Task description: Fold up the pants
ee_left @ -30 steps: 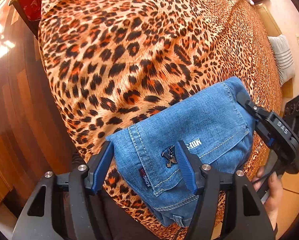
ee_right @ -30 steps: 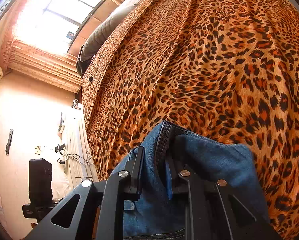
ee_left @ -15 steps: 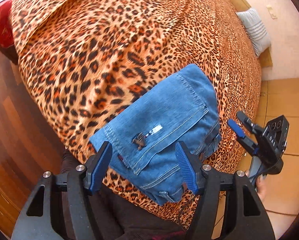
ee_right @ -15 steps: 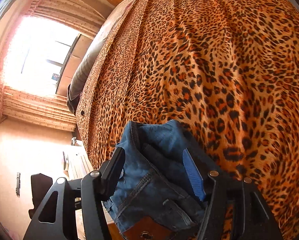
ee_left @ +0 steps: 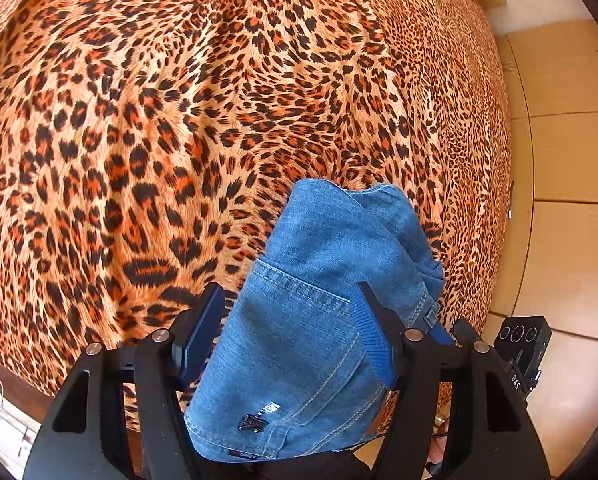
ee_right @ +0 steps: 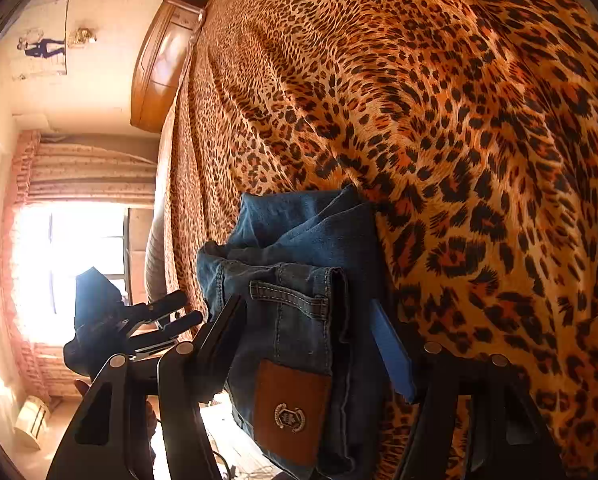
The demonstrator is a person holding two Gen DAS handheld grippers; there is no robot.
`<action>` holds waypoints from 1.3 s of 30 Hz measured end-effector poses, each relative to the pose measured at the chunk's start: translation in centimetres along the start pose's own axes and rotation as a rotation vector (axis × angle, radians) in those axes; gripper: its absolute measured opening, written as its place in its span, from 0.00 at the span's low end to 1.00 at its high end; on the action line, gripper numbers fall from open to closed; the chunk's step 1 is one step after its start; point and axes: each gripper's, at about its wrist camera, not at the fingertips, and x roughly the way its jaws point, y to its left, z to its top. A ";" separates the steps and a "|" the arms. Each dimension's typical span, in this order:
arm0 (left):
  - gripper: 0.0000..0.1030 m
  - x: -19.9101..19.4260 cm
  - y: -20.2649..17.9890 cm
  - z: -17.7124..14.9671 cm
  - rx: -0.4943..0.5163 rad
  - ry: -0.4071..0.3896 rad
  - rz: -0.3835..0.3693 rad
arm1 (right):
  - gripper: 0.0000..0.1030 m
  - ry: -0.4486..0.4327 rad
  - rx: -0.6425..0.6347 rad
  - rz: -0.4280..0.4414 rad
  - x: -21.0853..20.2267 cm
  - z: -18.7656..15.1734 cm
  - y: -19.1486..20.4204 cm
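The blue denim pants lie folded into a compact bundle near the edge of the leopard-print bed. My left gripper is open, its fingers on either side of the bundle. In the right wrist view the pants show a brown leather waist patch and a belt loop. My right gripper is open, its jaws wide on either side of the waistband end. The left gripper shows at the left of that view, and the right gripper's body at the lower right of the left wrist view.
The leopard bedspread fills most of both views. A wooden headboard stands at the bed's far end. Tiled floor lies beside the bed. A bright curtained window is at the left.
My right gripper opened and let go of the pants. Both grippers swung round the folded bundle, which now lies between the open fingers of each.
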 end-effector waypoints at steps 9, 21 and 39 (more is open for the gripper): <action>0.53 3.6 -1.5 2.3 0.168 0.153 -0.028 | 0.20 -0.117 -0.089 -0.246 4.8 -3.7 3.2; 0.51 4.1 -5.5 2.9 0.222 0.115 0.068 | 0.07 -0.150 -0.155 -0.496 4.7 -1.7 3.5; 0.54 3.4 -2.4 -6.1 0.333 0.208 0.040 | 0.39 -0.017 -0.037 -0.199 2.7 -10.4 1.8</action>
